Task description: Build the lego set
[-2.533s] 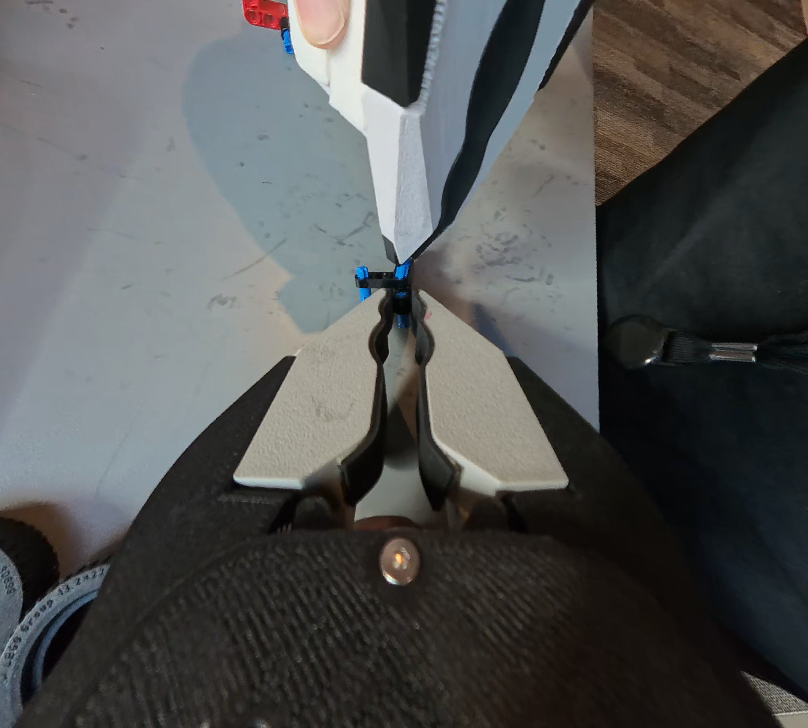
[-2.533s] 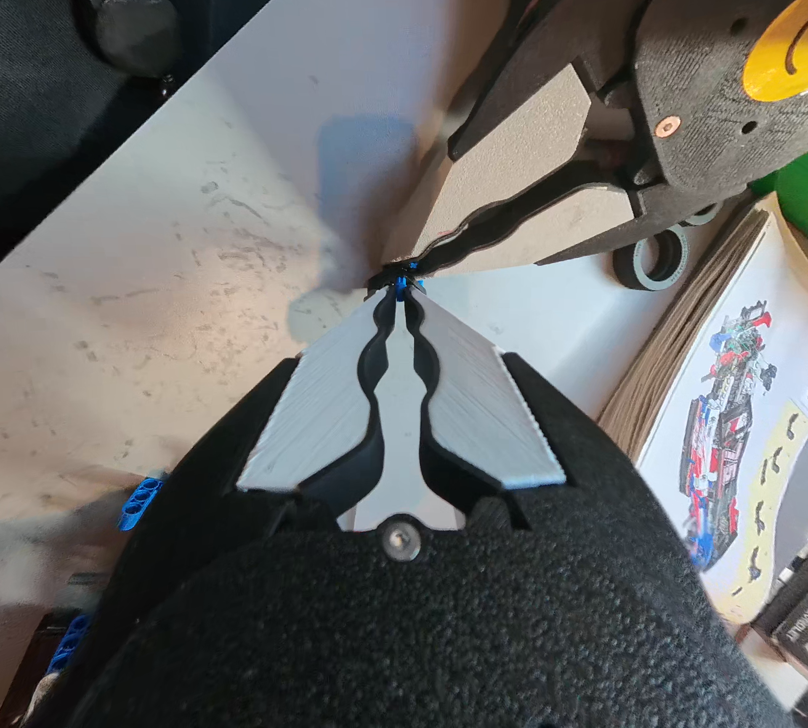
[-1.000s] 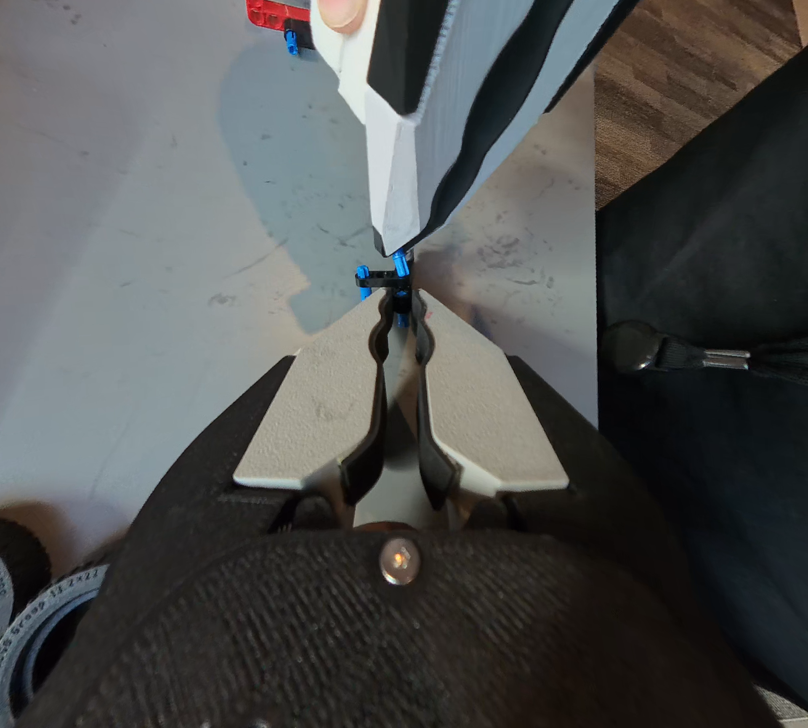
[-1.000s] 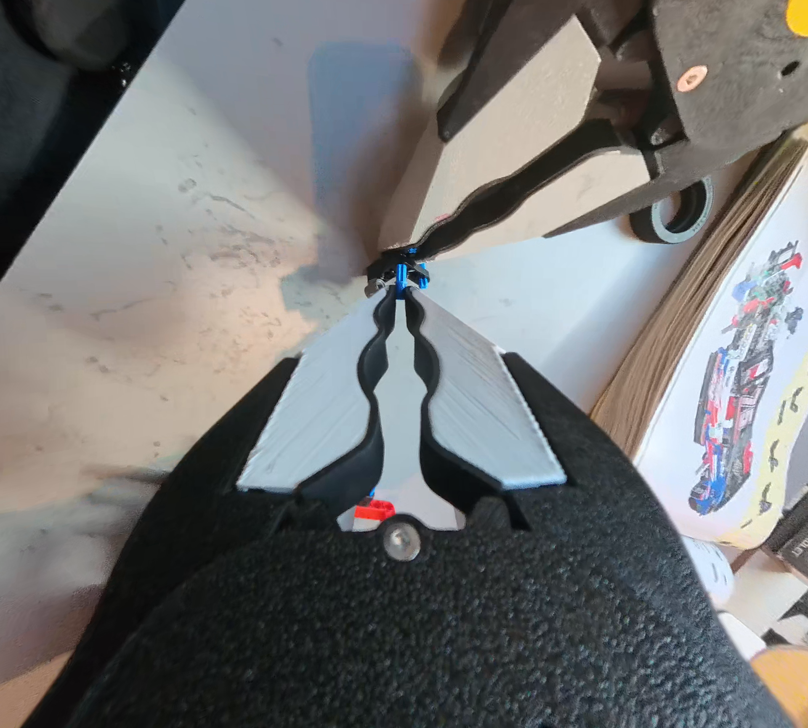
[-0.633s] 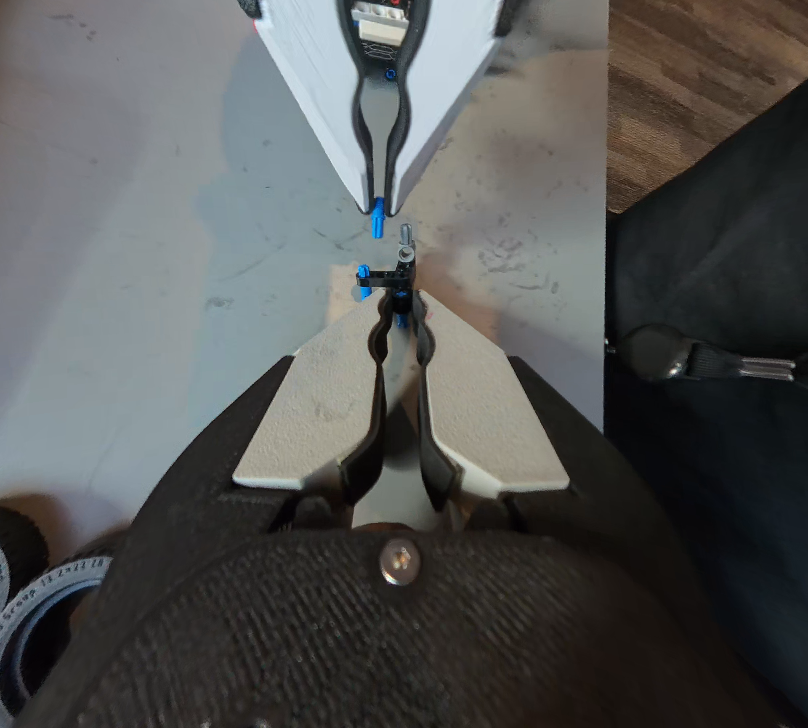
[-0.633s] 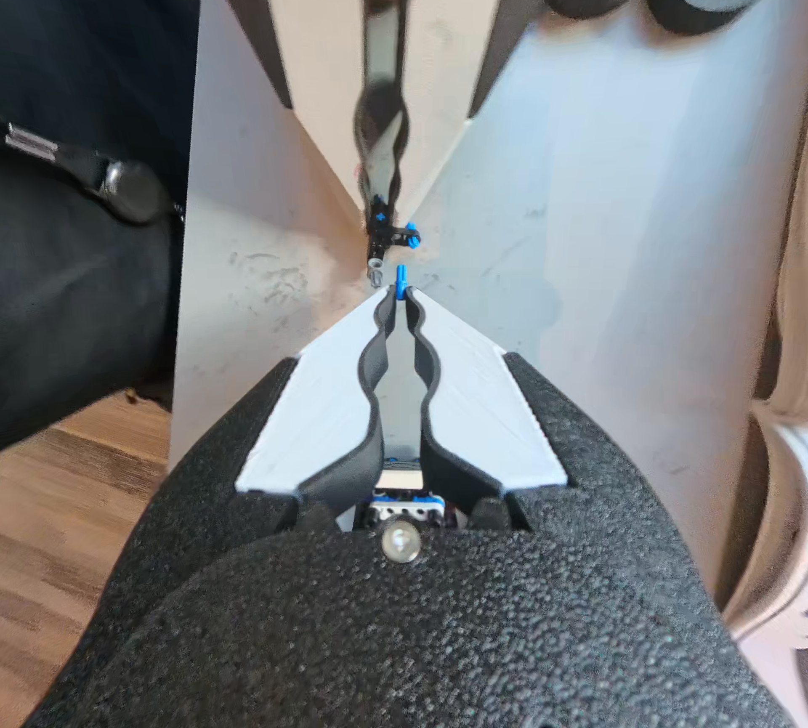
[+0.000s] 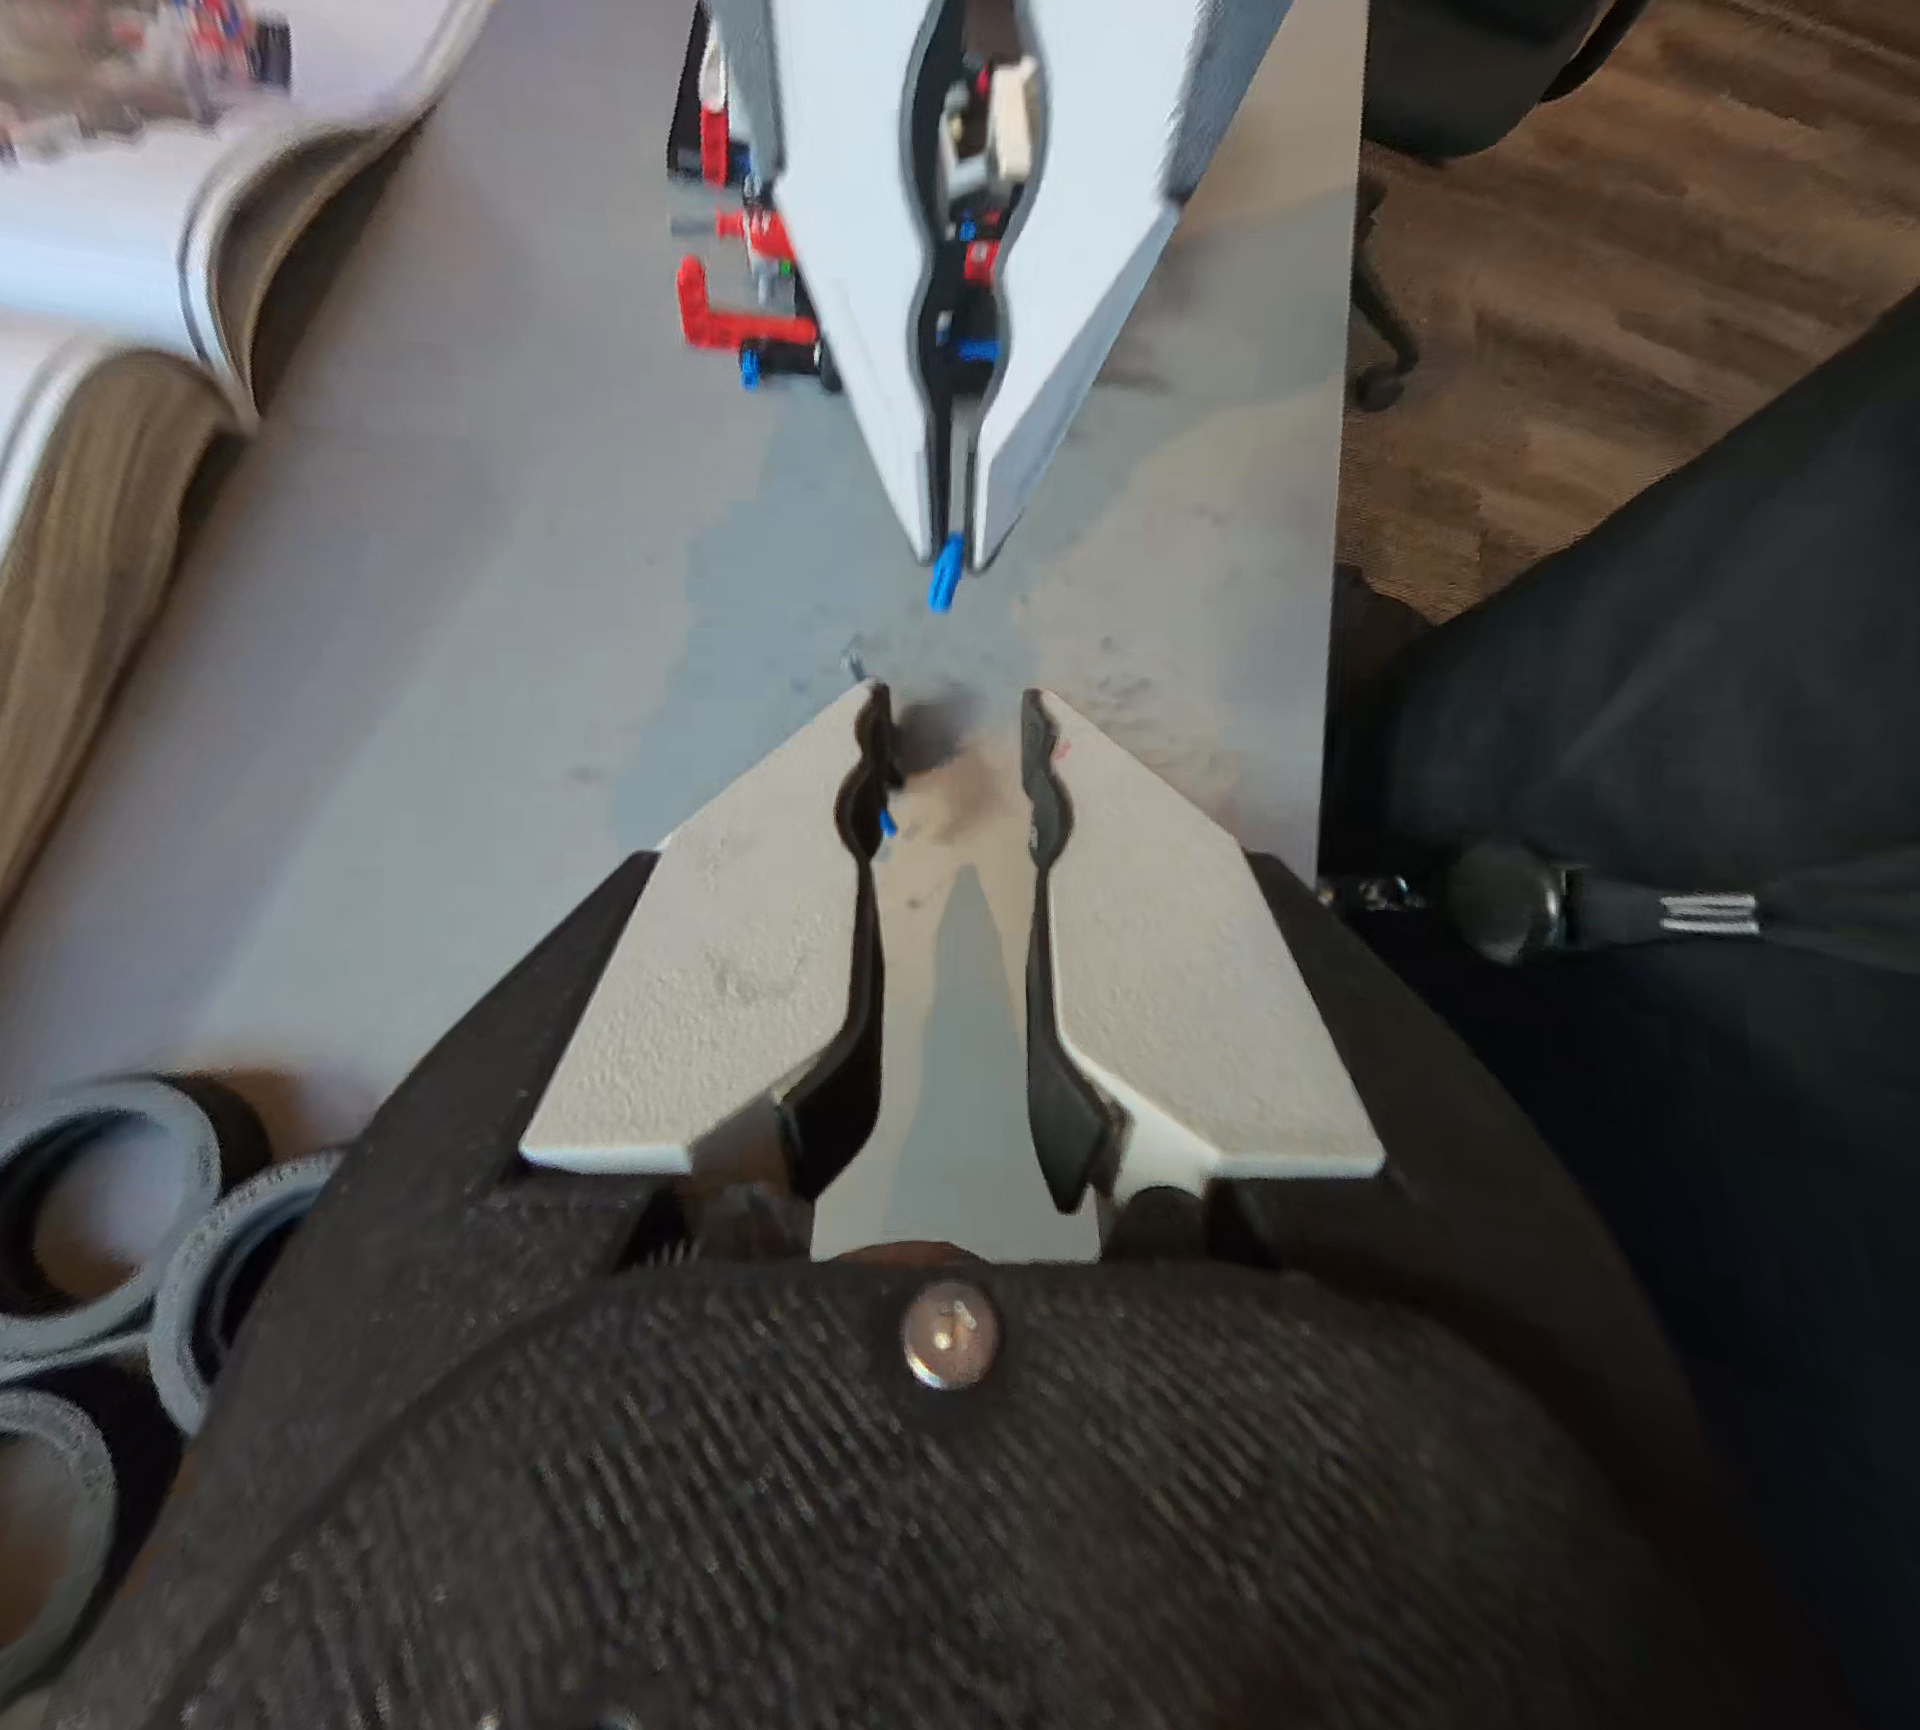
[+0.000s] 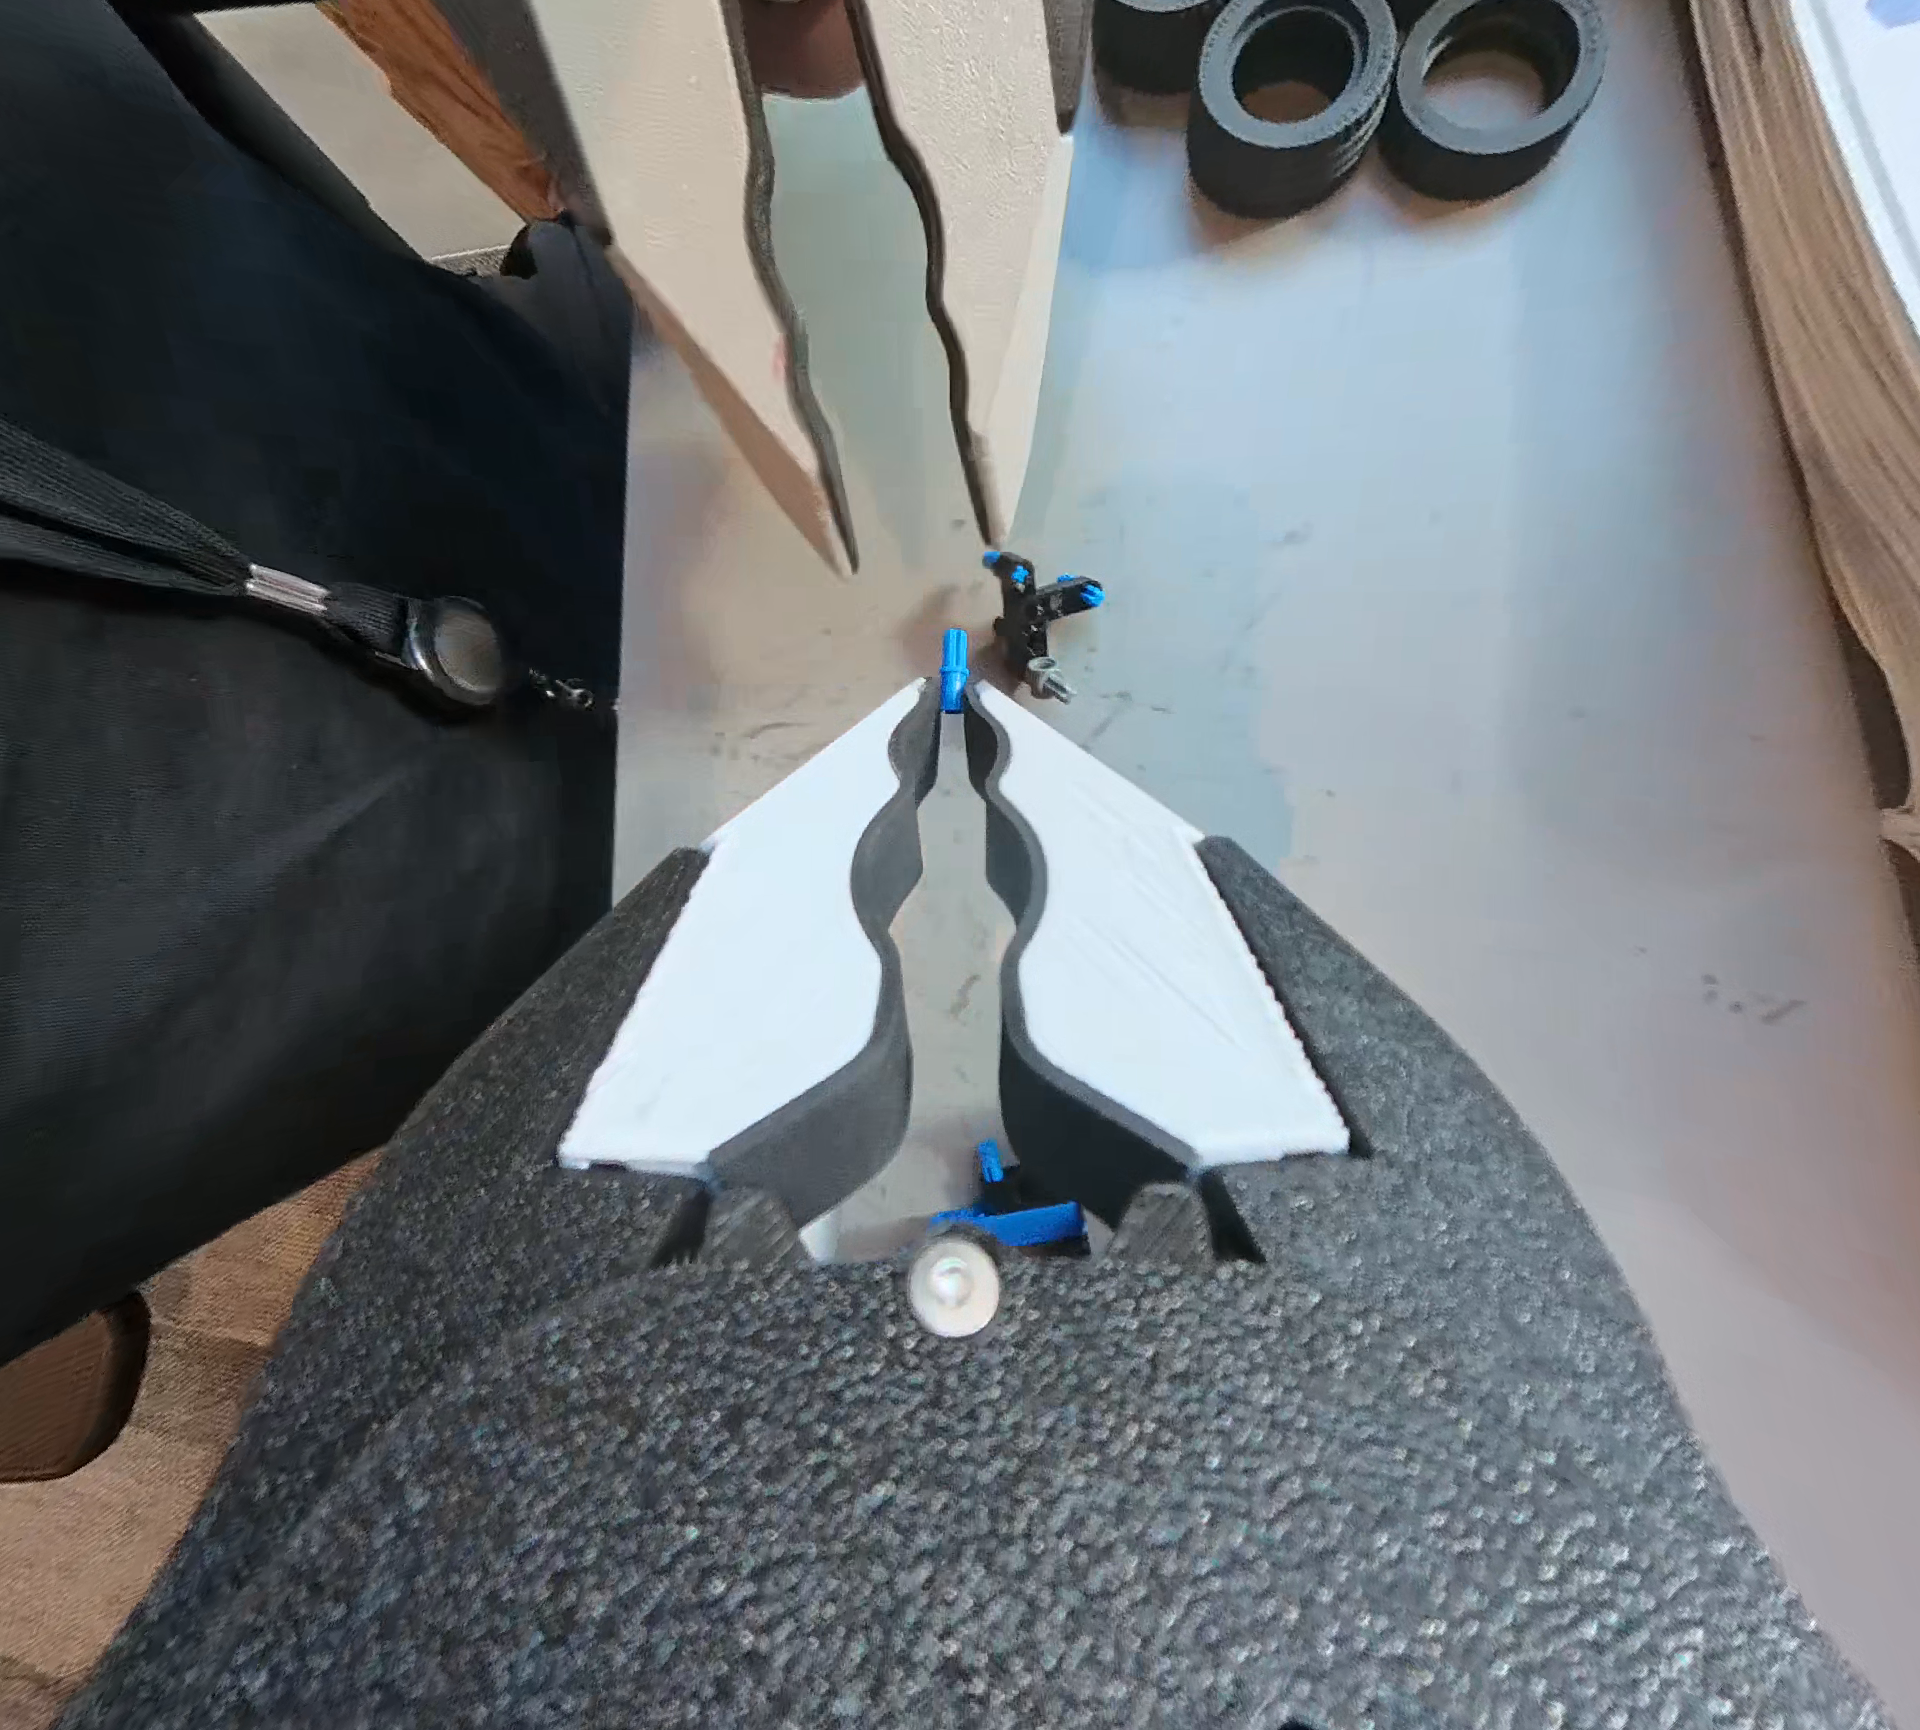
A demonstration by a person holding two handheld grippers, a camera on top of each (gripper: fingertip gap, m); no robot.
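Note:
My left gripper (image 7: 951, 709) is open and holds nothing; it also shows at the top of the right wrist view (image 8: 920, 553). A small black lego assembly with blue pins (image 8: 1029, 605) lies on the grey table just beside its fingertips, with a grey pin end (image 8: 1049, 674) at its near side. In the left wrist view the assembly (image 7: 935, 750) is a dark blur between the open fingers. My right gripper (image 8: 948, 693) is shut on a blue pin (image 8: 951, 667), tip to tip with the left gripper. The same gripper (image 7: 948, 553) and blue pin (image 7: 943, 574) show from the front.
Several black tyres (image 8: 1351, 18) stand behind the left gripper, also in the left wrist view (image 7: 104, 1213). An open instruction booklet (image 7: 208, 18) lies along that side. A partly built red and black lego model (image 7: 748, 278) sits behind the right gripper. The table edge (image 7: 1340, 433) borders a seated person's dark clothing (image 8: 260, 537).
My left gripper has opened and let go of the black assembly, which now lies on the table. My right gripper has drawn back, still shut on the blue pin.

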